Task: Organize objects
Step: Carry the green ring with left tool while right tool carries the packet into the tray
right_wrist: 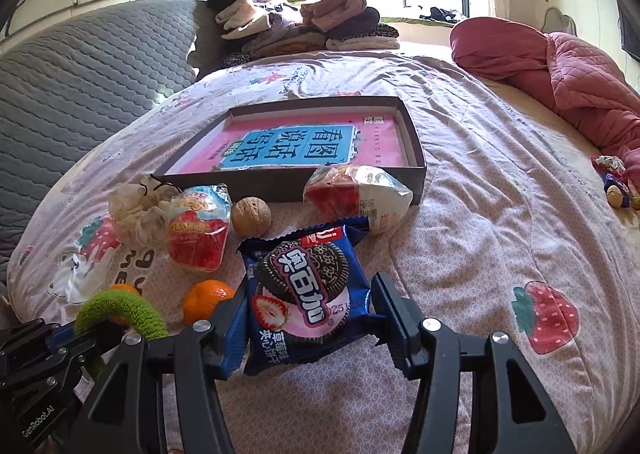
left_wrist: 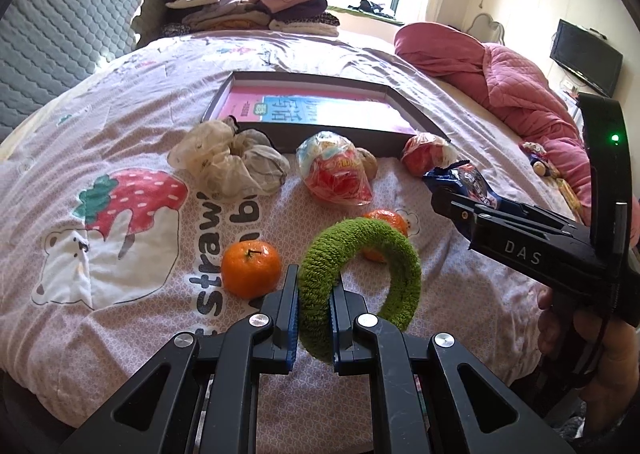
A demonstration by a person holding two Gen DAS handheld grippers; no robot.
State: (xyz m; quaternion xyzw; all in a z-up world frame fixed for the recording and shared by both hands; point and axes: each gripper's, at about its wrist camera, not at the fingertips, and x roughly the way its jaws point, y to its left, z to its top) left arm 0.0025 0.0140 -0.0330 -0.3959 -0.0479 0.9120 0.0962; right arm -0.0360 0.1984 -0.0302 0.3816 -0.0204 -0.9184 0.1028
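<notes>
My left gripper (left_wrist: 314,286) is shut on a green fuzzy ring (left_wrist: 396,254) and holds it above the bedspread; it shows at the lower left of the right wrist view (right_wrist: 120,312). My right gripper (right_wrist: 310,290) is shut on a blue cookie packet (right_wrist: 304,294), also seen in the left wrist view (left_wrist: 464,180). A dark shallow box (right_wrist: 414,134) with a pink book (right_wrist: 292,144) in it lies further back. In front of it lie two tangerines (left_wrist: 251,268) (right_wrist: 206,298), a walnut (right_wrist: 251,216), a red snack bag (right_wrist: 200,230), a red-white packet (right_wrist: 356,196) and a cream scrunchie (left_wrist: 228,162).
Everything lies on a bed with a pink strawberry-print cover (right_wrist: 480,214). Folded clothes (right_wrist: 296,22) are stacked at the far end. A pink quilt (right_wrist: 560,66) is bunched at the right. A grey padded headboard (right_wrist: 80,74) stands at the left.
</notes>
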